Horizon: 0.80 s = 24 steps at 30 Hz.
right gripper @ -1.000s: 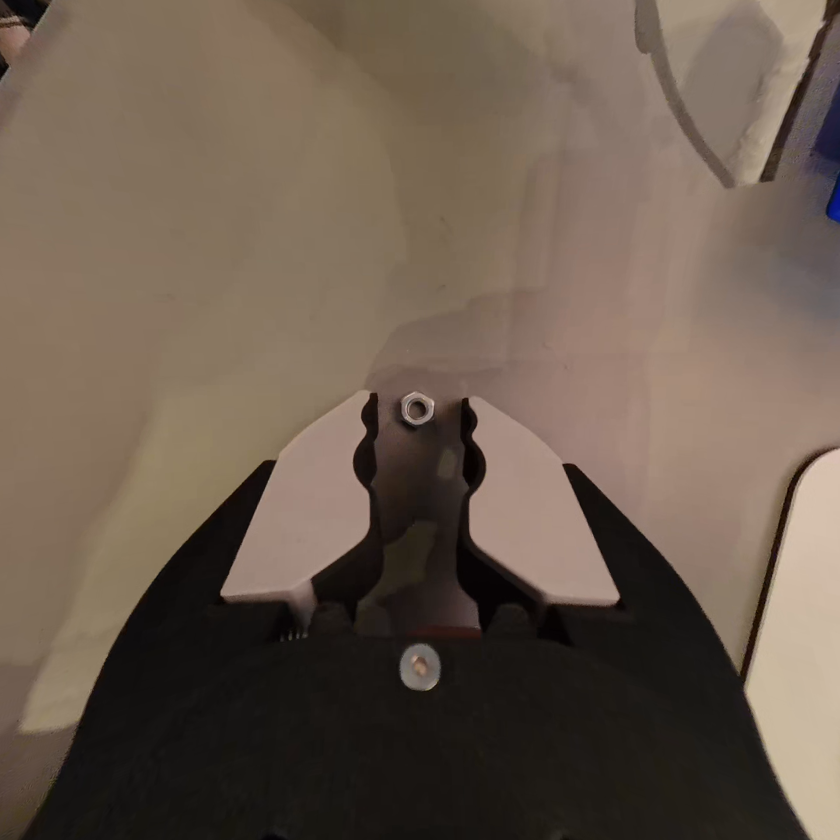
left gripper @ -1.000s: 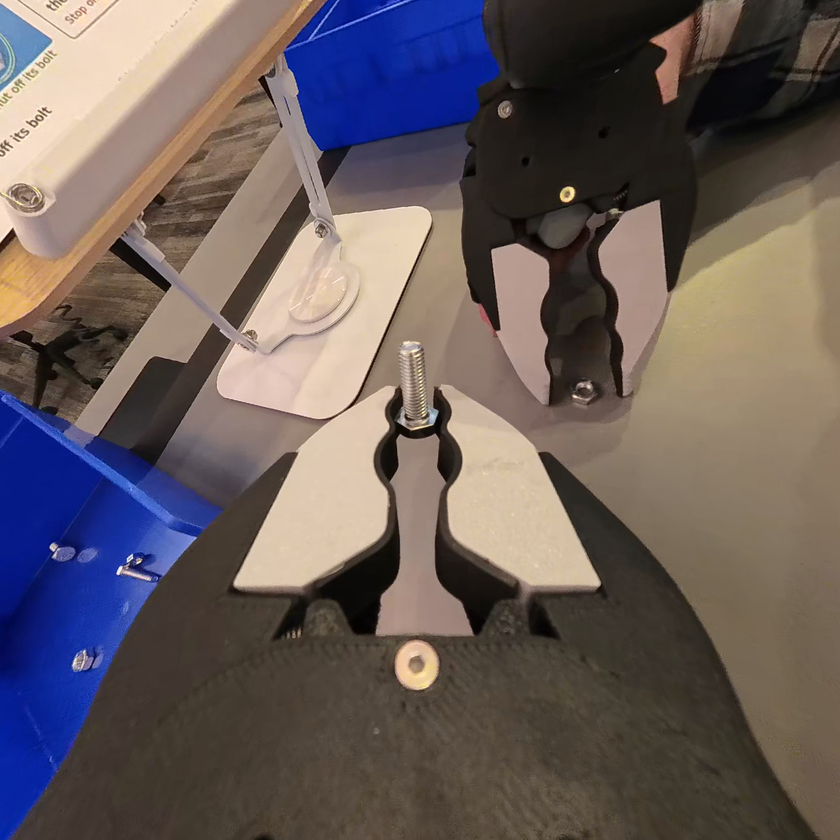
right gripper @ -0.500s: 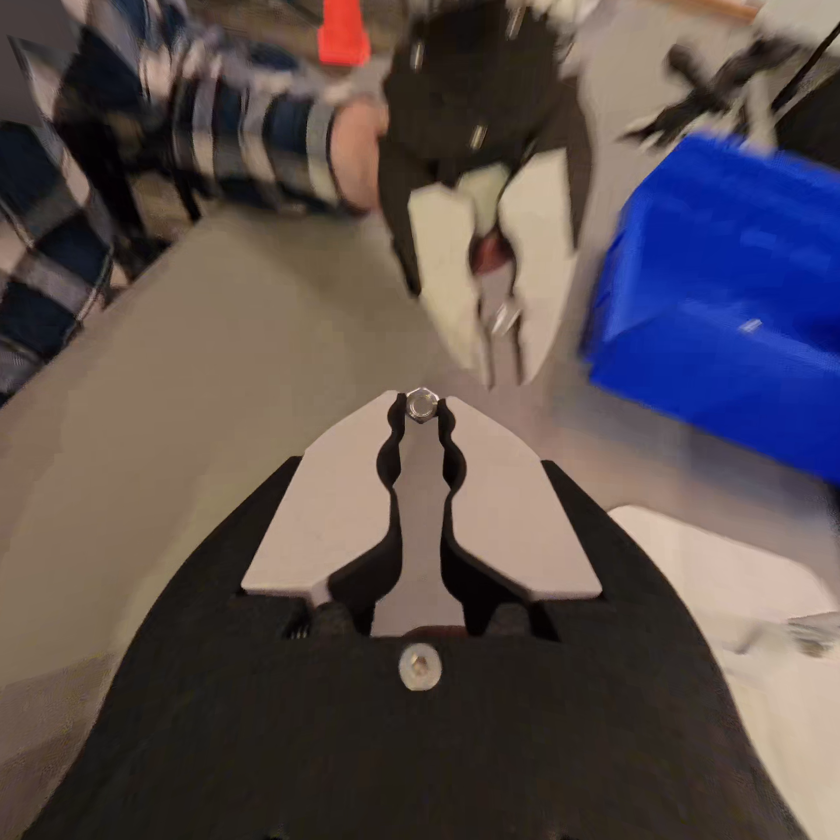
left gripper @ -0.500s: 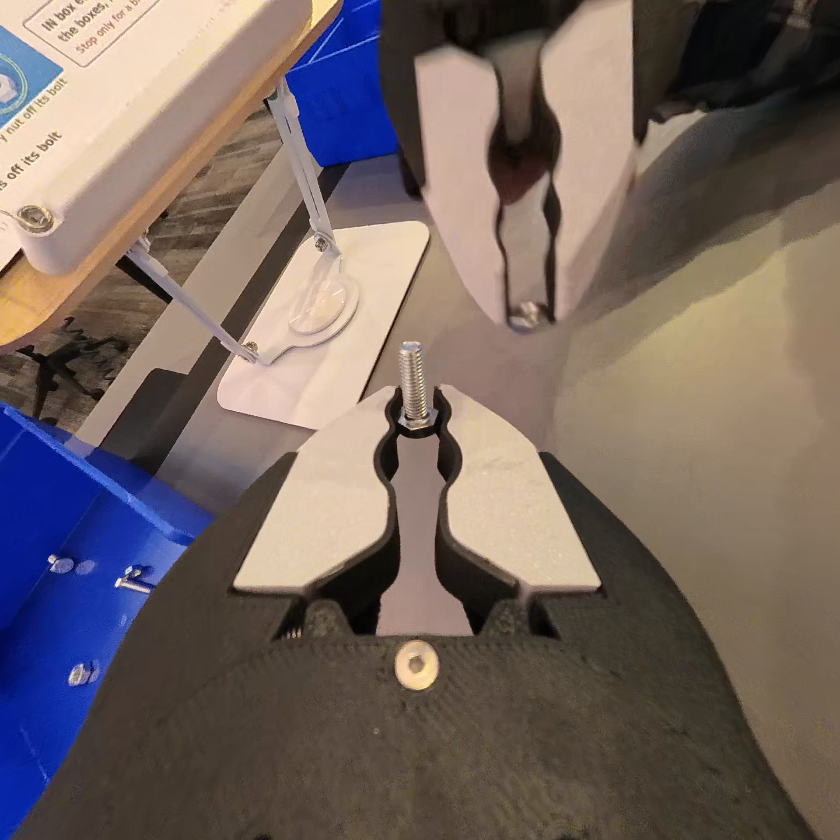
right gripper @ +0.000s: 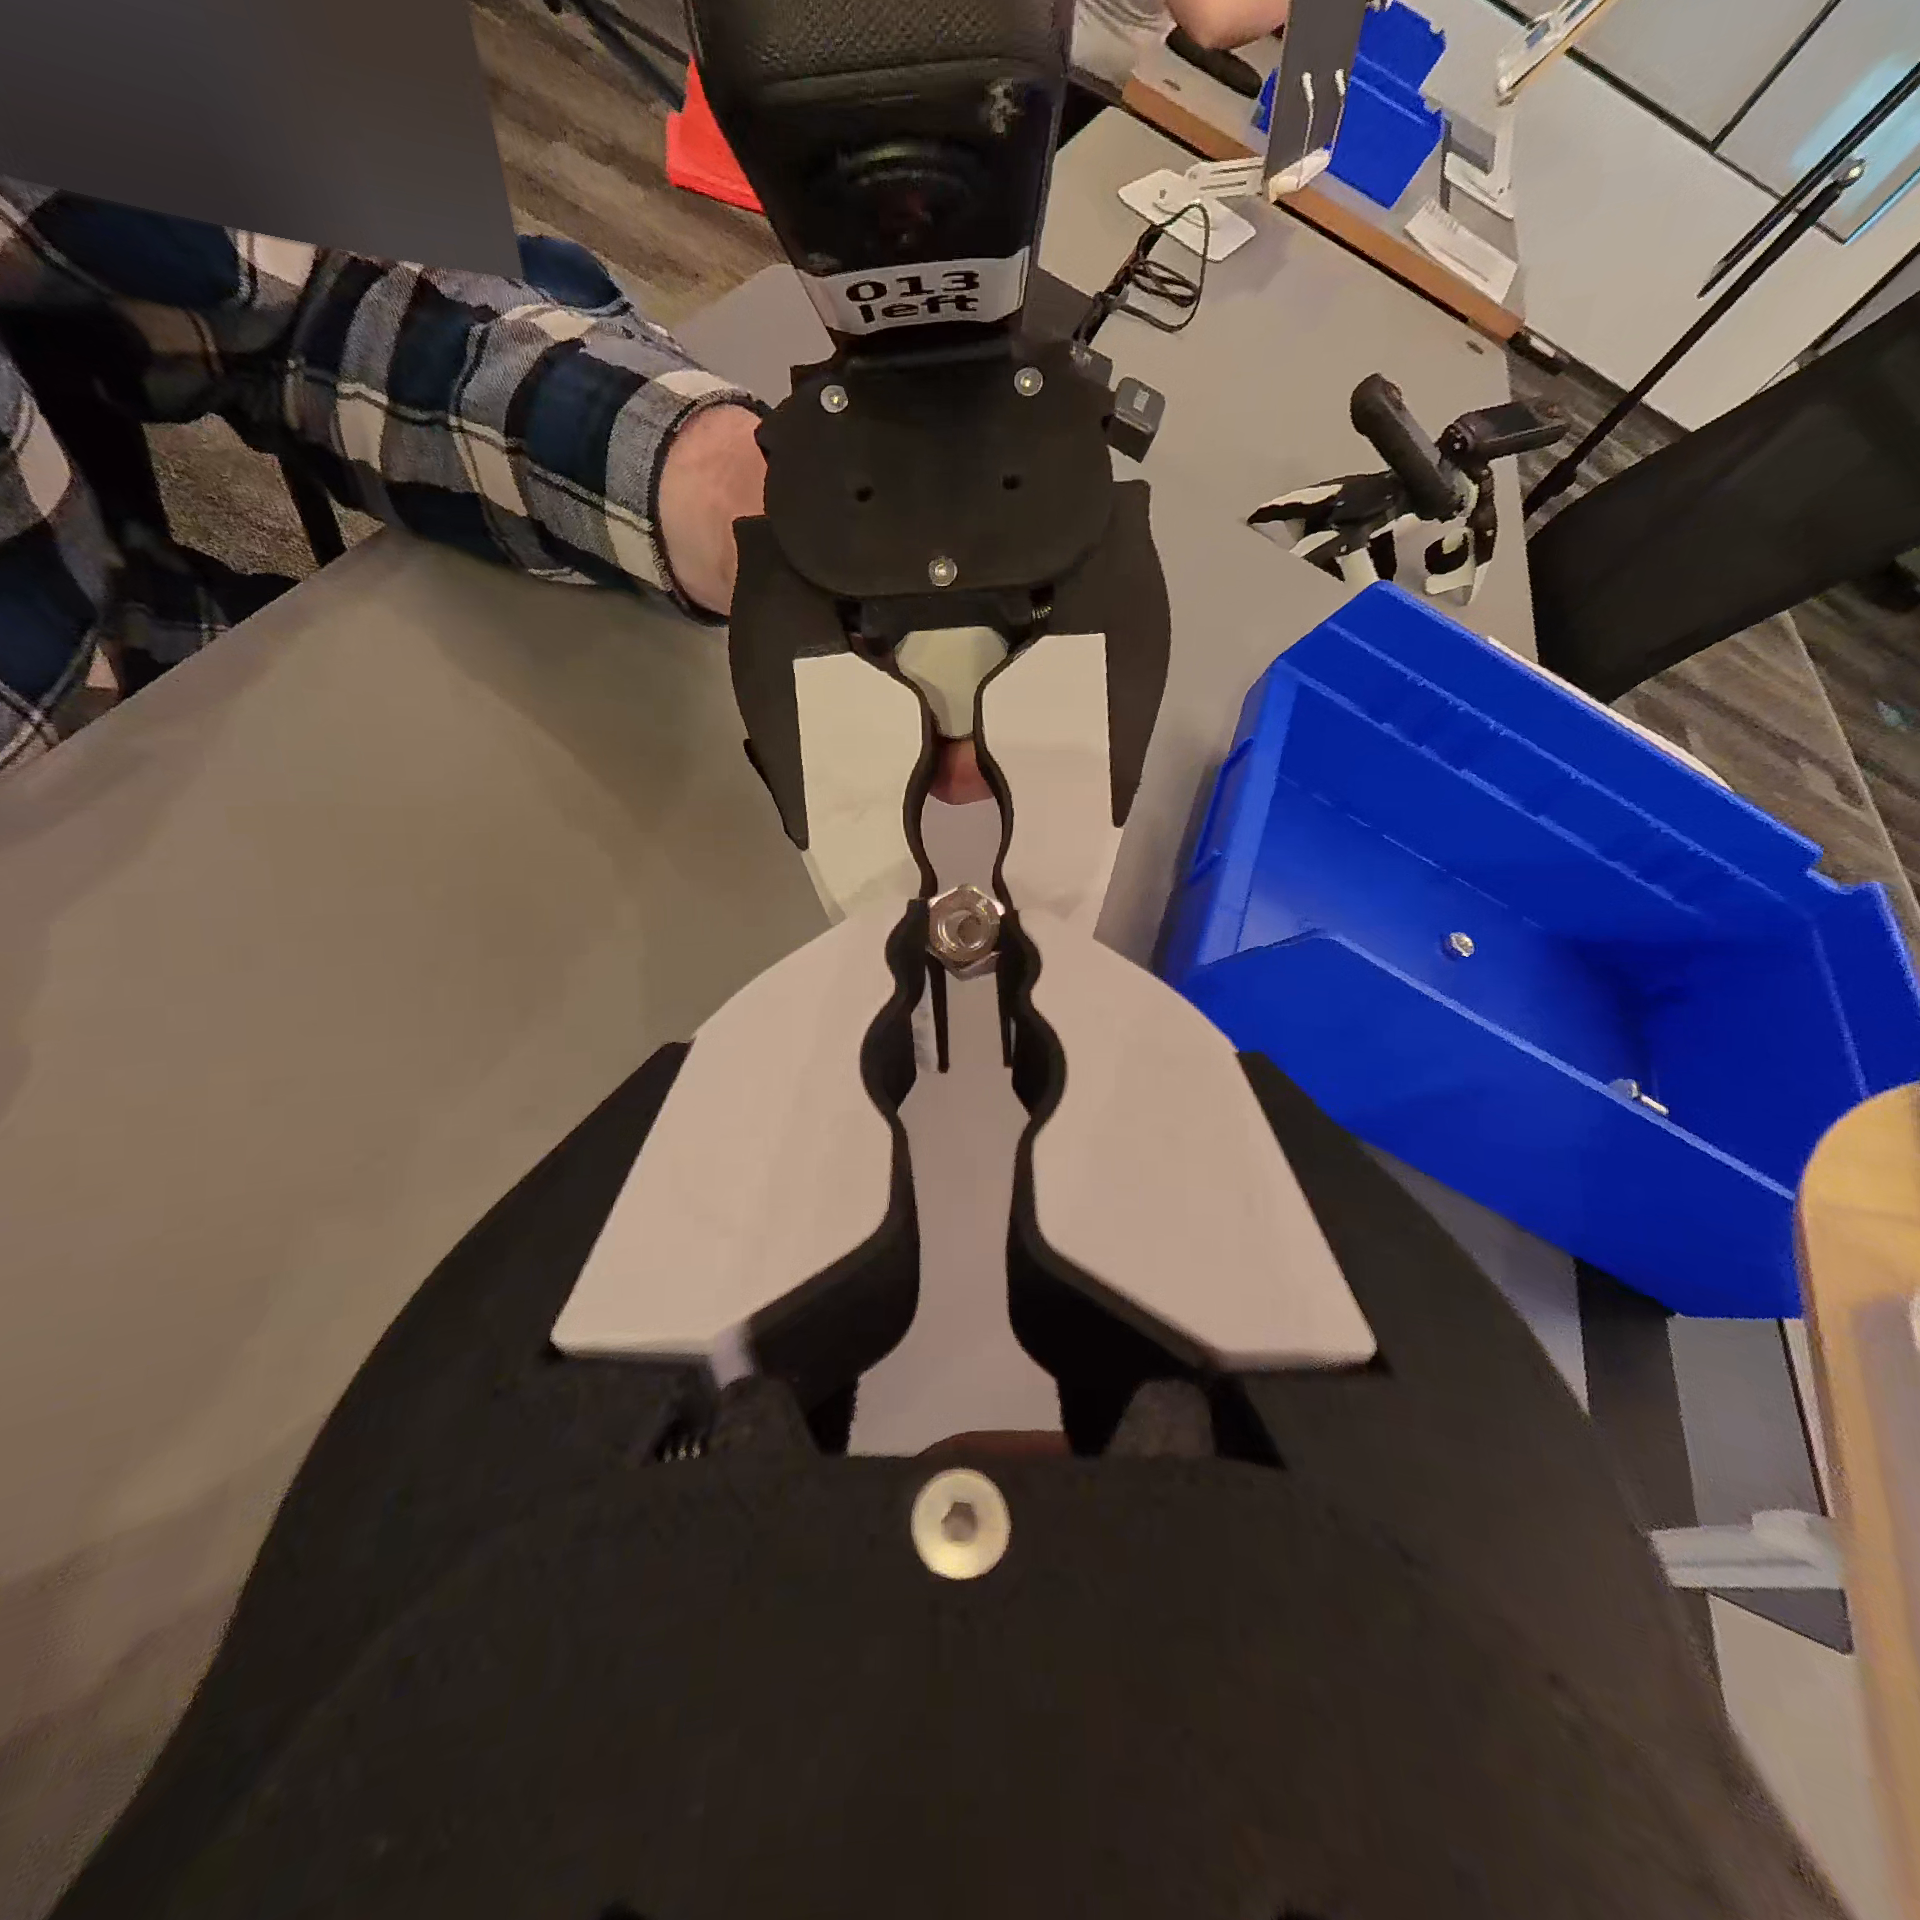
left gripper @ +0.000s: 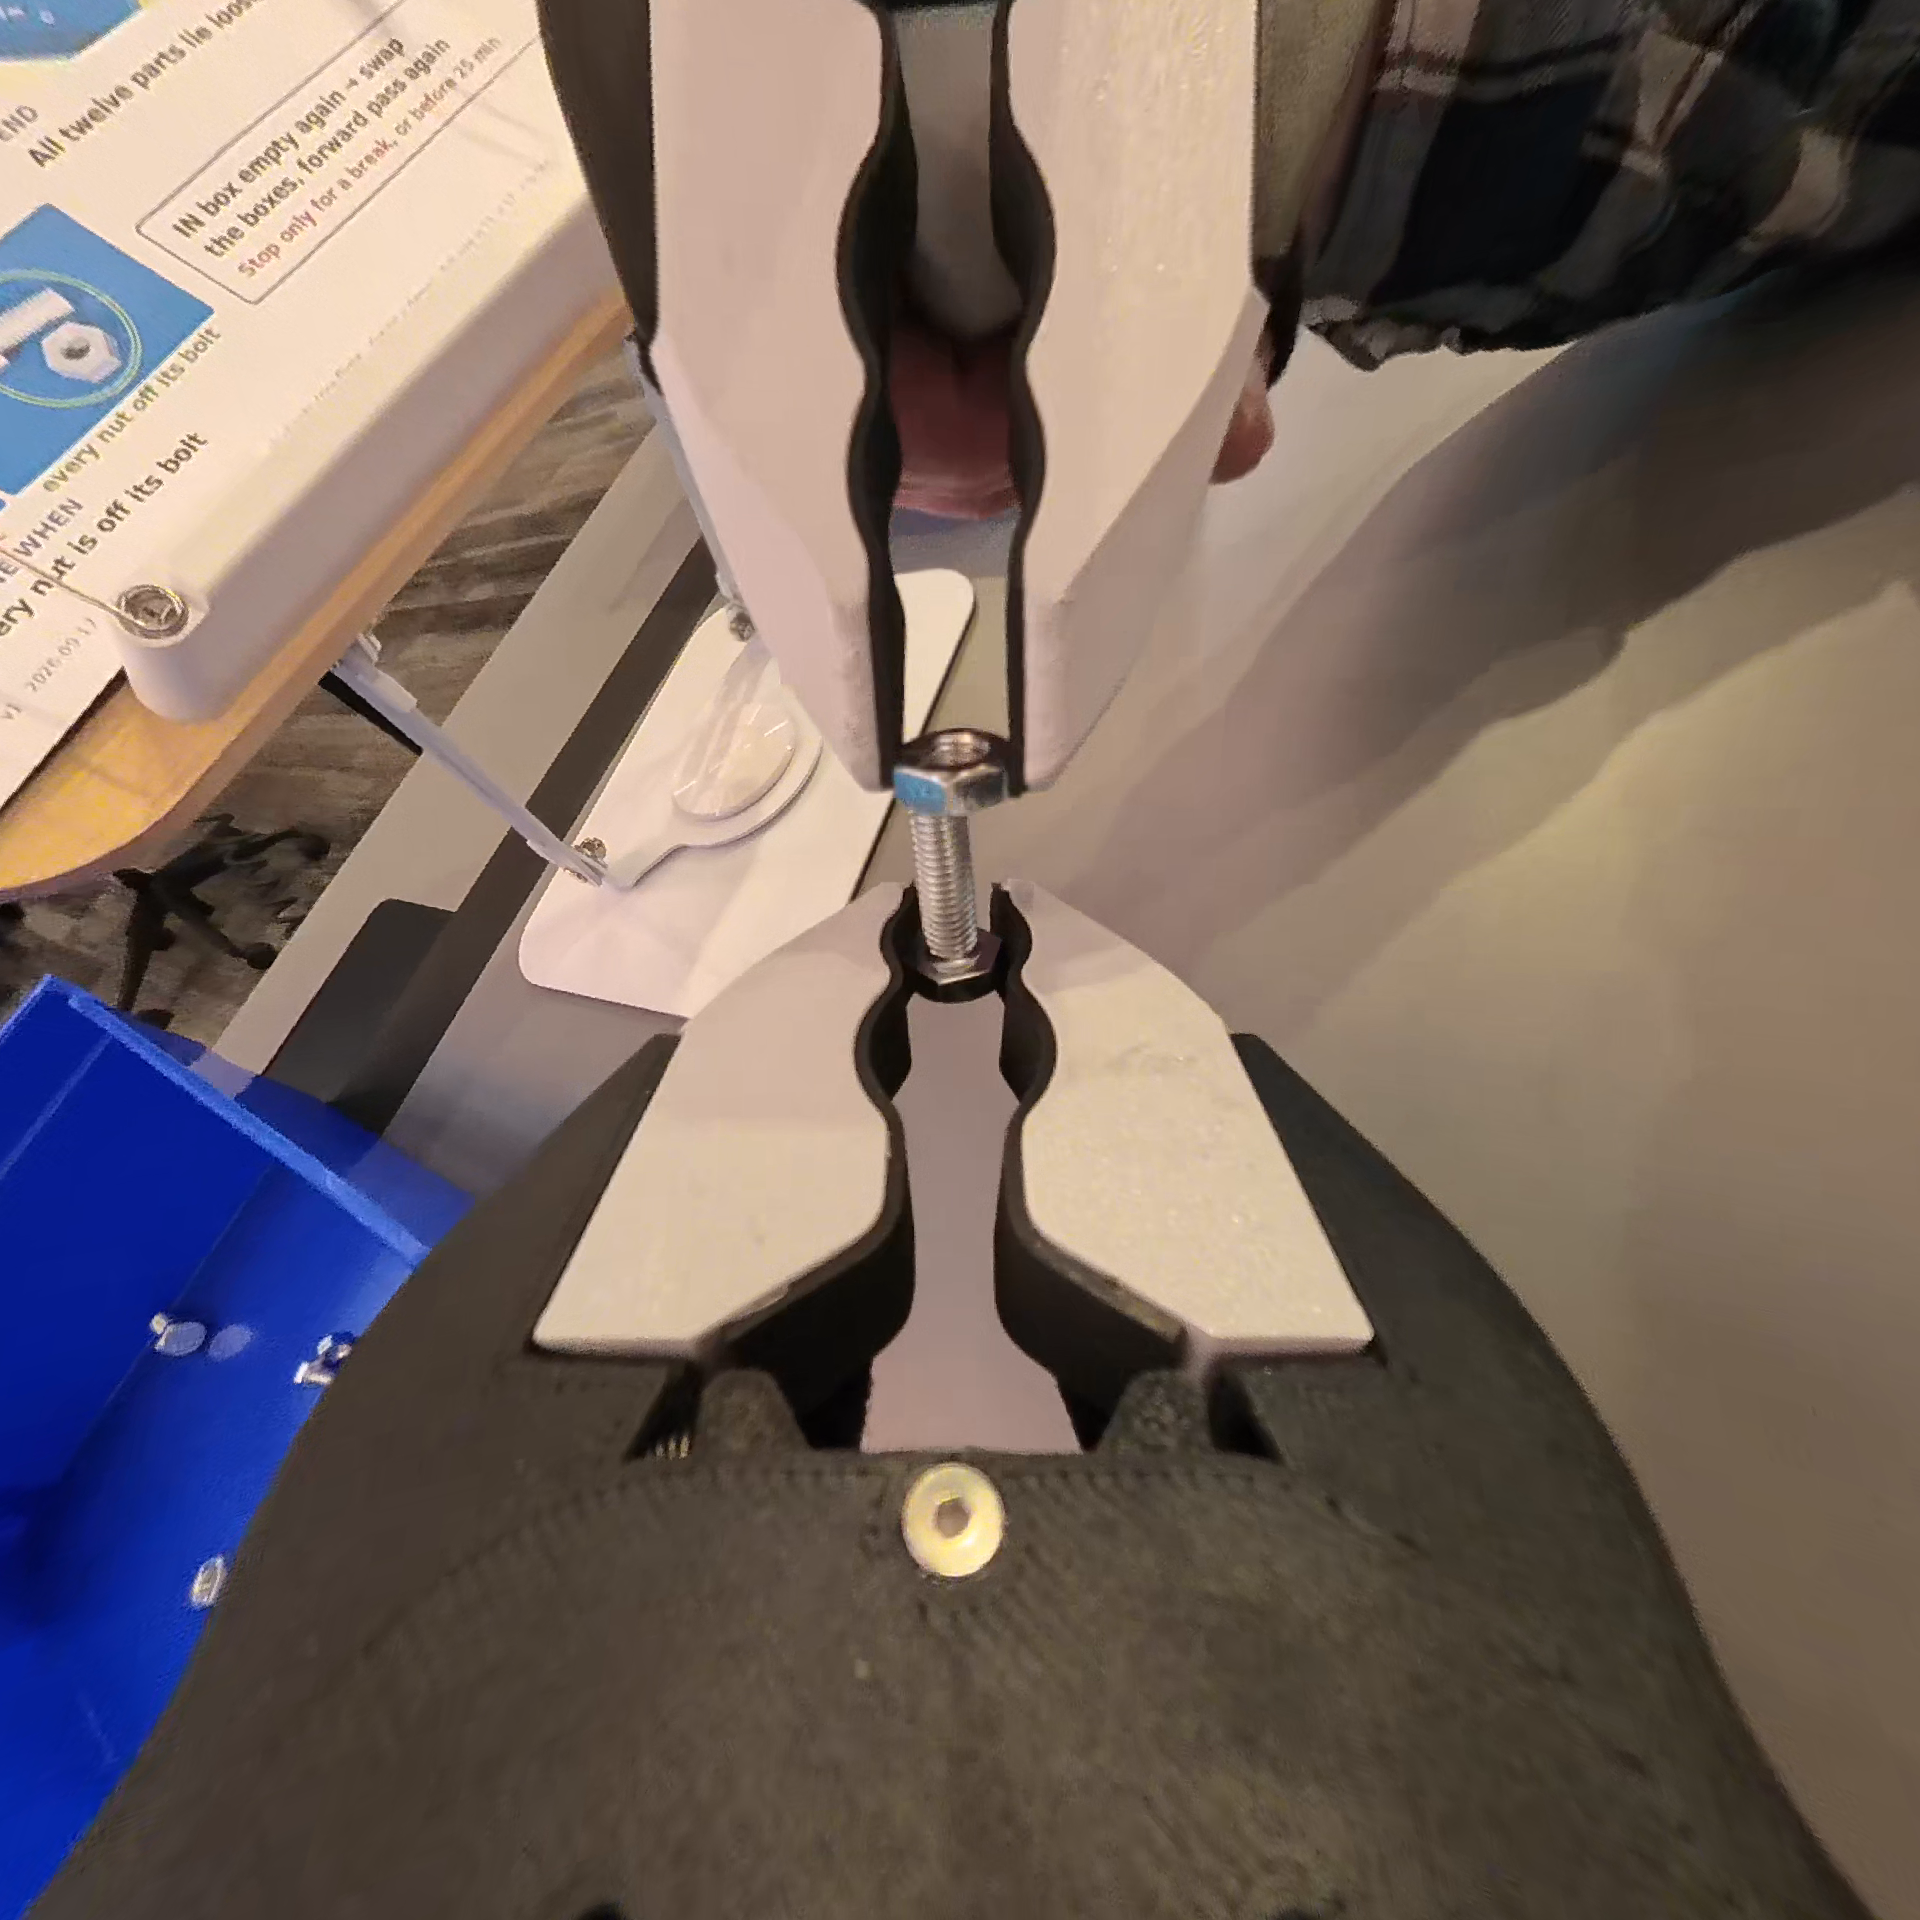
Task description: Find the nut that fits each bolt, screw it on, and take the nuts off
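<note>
Nearby, blue bin [right gripper: 1538, 997], white stand [left gripper: 717, 810], grey table [left gripper: 1558, 935]

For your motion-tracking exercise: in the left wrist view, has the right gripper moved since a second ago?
Yes. The right gripper has left the grey table, carrying its nut across to the bolt.

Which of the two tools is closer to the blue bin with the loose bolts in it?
Left. The left tool sits right beside the blue bin; the right tool hangs farther off.
</note>
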Each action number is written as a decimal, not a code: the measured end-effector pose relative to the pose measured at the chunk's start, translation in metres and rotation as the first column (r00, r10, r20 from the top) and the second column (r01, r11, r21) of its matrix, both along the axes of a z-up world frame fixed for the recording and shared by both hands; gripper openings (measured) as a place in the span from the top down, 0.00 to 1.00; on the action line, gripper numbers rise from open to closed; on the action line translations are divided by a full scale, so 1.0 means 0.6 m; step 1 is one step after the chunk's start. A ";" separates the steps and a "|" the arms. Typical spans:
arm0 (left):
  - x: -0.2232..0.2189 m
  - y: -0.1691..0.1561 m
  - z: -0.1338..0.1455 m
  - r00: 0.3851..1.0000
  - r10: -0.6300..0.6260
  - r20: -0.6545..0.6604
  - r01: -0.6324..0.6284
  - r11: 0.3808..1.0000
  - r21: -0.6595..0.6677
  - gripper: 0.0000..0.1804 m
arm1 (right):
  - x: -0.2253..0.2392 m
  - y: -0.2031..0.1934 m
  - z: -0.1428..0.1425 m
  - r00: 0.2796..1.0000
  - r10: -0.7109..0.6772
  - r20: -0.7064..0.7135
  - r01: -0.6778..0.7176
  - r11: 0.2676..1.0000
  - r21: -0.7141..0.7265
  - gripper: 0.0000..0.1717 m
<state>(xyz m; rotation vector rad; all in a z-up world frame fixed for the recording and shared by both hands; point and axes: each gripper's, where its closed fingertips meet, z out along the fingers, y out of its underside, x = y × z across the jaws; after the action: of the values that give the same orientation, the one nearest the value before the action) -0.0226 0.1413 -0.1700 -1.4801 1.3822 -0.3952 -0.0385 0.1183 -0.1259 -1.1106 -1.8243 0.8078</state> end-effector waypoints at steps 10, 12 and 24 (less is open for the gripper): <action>-0.003 0.007 0.004 0.999 0.044 -0.013 -0.043 0.998 0.051 0.93 | -0.002 0.008 0.000 0.999 -0.035 -0.010 0.035 0.999 0.026 0.92; -0.007 0.013 0.005 0.997 0.072 -0.017 -0.071 0.995 0.065 0.93 | -0.003 0.014 0.000 0.998 -0.062 -0.015 0.062 0.997 0.035 0.92; -0.045 0.061 0.008 0.955 0.291 -0.049 -0.275 0.939 0.208 0.93 | -0.027 0.054 -0.002 0.959 -0.266 -0.093 0.260 0.963 -0.075 0.91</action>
<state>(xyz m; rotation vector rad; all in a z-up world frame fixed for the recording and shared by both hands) -0.0494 0.1779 -0.1650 -1.5125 1.2072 -0.0144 -0.0545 0.1508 -0.1273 -1.2958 -1.5352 0.7531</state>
